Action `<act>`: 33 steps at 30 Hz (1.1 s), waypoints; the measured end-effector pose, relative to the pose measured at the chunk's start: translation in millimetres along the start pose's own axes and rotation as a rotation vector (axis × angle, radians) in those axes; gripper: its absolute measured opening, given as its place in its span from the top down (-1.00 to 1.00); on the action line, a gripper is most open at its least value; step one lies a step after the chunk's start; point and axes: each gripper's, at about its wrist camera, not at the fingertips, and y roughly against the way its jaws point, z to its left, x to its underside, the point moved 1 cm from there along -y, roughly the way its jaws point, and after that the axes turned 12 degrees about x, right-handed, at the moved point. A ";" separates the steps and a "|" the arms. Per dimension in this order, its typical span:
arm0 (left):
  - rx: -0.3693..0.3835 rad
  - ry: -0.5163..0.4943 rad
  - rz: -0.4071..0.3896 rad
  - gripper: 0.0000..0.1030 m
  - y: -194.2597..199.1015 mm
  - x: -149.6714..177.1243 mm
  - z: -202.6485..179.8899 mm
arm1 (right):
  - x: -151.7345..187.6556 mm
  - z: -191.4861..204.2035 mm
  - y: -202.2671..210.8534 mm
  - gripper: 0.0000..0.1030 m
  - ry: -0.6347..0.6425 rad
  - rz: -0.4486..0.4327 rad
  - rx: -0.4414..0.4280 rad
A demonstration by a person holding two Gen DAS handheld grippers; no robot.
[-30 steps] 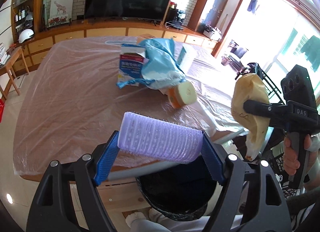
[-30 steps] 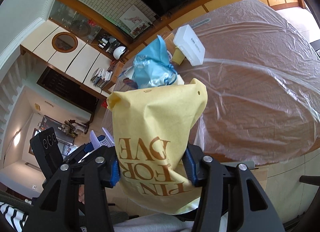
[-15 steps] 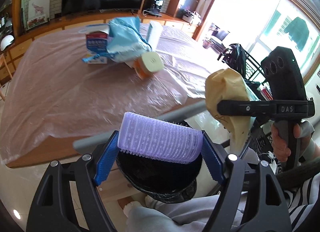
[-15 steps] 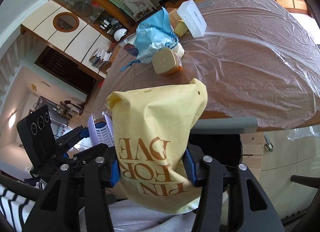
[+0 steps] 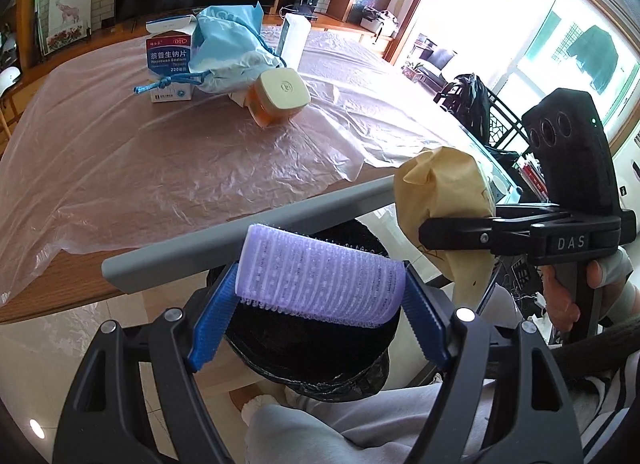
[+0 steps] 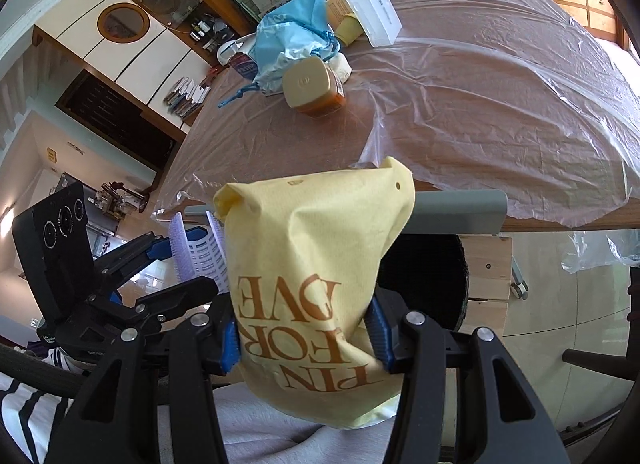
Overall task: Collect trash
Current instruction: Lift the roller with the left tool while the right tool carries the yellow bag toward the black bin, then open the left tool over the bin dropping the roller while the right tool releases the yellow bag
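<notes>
The table (image 5: pixel 132 168), covered in clear plastic sheet, fills the upper left and middle of the left wrist view and the upper right of the right wrist view. Below its edge, low in the left view's centre, sits the bin (image 5: pixel 304 348) lined with a black bag; in the right view it shows at centre right, partly behind the yellow bag (image 6: pixel 316 288).

The right gripper (image 6: pixel 306 338) is clamped on the yellow bag, which stands up between its blue pads and carries brown lettering; in the left view this bag hangs at right of centre, just beside the bin's rim. The left gripper (image 5: pixel 320 320) grips a lilac roller (image 5: pixel 320 280) crosswise by its ends, directly over the bin's mouth.

On the table, upper left in the left view, lie a blue bag (image 5: pixel 228 48), a medicine box (image 5: pixel 170 60) touching it, an orange jar (image 5: pixel 278 96) on its side and a white box (image 5: pixel 295 38) behind.
</notes>
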 end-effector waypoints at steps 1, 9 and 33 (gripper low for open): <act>0.000 0.000 0.001 -0.53 0.1 0.4 -0.3 | 0.4 -0.1 -0.6 0.04 0.006 0.002 0.006; -0.005 -0.004 0.021 -0.53 -2.7 4.5 -0.3 | 3.5 0.3 -5.8 0.04 0.043 0.014 0.041; -0.001 -0.026 0.103 -0.53 -22.9 18.2 7.1 | 26.6 -1.8 -20.9 0.08 0.079 0.078 0.084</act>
